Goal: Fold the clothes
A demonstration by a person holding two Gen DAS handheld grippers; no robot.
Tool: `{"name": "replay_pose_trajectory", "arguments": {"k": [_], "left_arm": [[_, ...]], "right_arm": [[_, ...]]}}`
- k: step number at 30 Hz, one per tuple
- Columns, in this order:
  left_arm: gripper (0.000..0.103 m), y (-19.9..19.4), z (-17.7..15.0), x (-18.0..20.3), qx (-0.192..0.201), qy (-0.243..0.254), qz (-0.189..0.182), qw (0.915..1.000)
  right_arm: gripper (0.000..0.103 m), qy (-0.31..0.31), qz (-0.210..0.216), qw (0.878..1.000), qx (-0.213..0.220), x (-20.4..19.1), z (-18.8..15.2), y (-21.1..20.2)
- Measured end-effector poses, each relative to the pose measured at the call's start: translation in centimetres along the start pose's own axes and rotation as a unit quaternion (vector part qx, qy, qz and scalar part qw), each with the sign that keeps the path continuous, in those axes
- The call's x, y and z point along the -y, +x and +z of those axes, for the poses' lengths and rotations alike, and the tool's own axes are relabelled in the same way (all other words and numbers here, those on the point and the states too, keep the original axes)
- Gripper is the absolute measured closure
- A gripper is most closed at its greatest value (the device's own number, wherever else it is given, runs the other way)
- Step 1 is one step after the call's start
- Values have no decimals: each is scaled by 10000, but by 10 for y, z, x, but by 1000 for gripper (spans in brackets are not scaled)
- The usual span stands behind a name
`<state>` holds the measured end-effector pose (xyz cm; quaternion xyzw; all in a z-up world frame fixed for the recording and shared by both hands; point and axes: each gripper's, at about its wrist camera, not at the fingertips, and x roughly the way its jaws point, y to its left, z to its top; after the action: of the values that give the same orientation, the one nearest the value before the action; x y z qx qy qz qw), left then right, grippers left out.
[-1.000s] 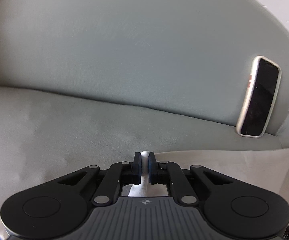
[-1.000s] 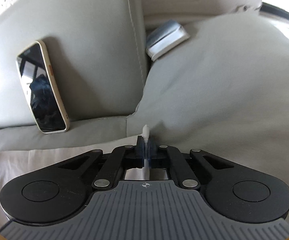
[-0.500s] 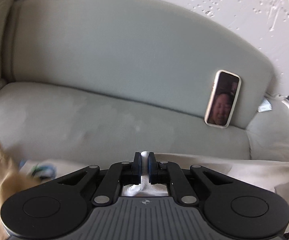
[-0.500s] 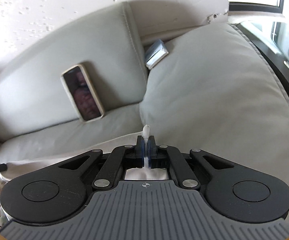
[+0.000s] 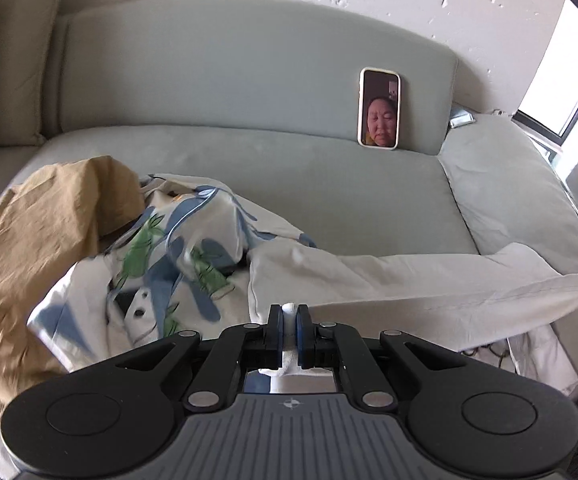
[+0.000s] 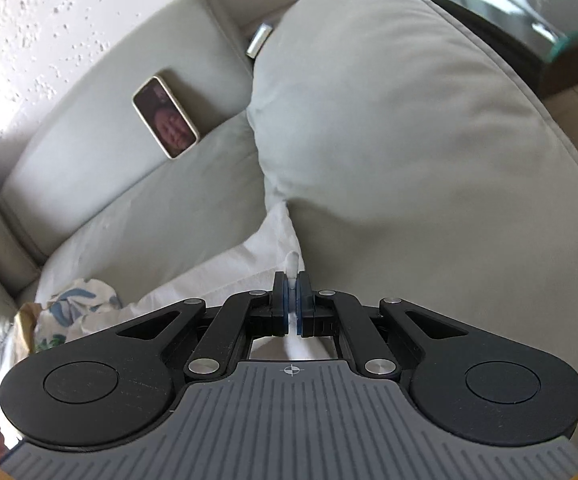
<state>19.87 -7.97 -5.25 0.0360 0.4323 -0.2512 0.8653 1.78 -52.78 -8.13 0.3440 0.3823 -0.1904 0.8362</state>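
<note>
The left gripper (image 5: 287, 316) and right gripper (image 6: 291, 284) each have jaws clamped on the white garment's (image 5: 409, 280) edge, stretched over the sofa (image 5: 329, 184) seat front. Left of it lie a printed cloth (image 5: 177, 240) and a tan cloth (image 5: 41, 232). A phone (image 5: 379, 108) leans on the sofa's backrest.

Left gripper (image 5: 287, 316) pinching white garment (image 5: 409, 284), sofa (image 5: 249, 80)

Open seat cushion (image 5: 329, 184) ahead, bare right up to the phone (image 5: 379, 108) propped on the backrest; clothes pile (image 5: 109, 240) blocks the left, big pillow (image 6: 409, 140) crowds the right.
</note>
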Motion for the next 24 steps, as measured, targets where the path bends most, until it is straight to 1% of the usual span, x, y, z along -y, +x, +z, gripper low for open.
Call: {"name": "replay_pose_trajectory", "arguments": {"k": [3, 7, 11, 15, 17, 18, 19, 20, 21, 22, 23, 24], "left_arm": [[99, -5, -17, -10, -155, -375, -16, 9992], [99, -3, -37, -15, -420, -557, 51, 9976], [99, 0, -57, -9, -563, -502, 118, 9971], [99, -1, -69, -9, -566, -506, 147, 9970], [98, 2, -74, -13, -649, -597, 135, 9960], [95, 5, -77, -17, -717, -727, 156, 9947], [86, 6, -79, -21, -816, -897, 221, 9924], [80, 6, -81, -24, -935, -1059, 288, 9896], [67, 3, -84, -27, -1016, -1208, 352, 9868], [62, -5, -89, -29, -1005, -1347, 431, 9848], [63, -17, -93, -29, -874, -1411, 434, 9852], [63, -30, -97, -28, -712, -1449, 409, 9860]], "right_arm": [[100, 101, 57, 9999, 49, 9, -19, -12], [100, 306, 167, 9994, 11, 27, -40, -24], [100, 361, 46, 9992, -158, 39, -60, -21], [100, 408, -23, 9991, -111, 45, -72, -23], [100, 382, -55, 9992, -121, 47, -77, -23], [100, 381, -93, 9991, -153, 48, -78, -22], [100, 386, -136, 9990, -187, 49, -79, -20], [96, 437, -213, 9986, -227, 51, -81, -20], [80, 491, -248, 9982, -220, 53, -82, -24], [73, 544, -282, 9979, -213, 55, -84, -28], [62, 597, -317, 9975, -205, 58, -86, -32], [61, 629, -355, 9972, -176, 59, -87, -37]]}}
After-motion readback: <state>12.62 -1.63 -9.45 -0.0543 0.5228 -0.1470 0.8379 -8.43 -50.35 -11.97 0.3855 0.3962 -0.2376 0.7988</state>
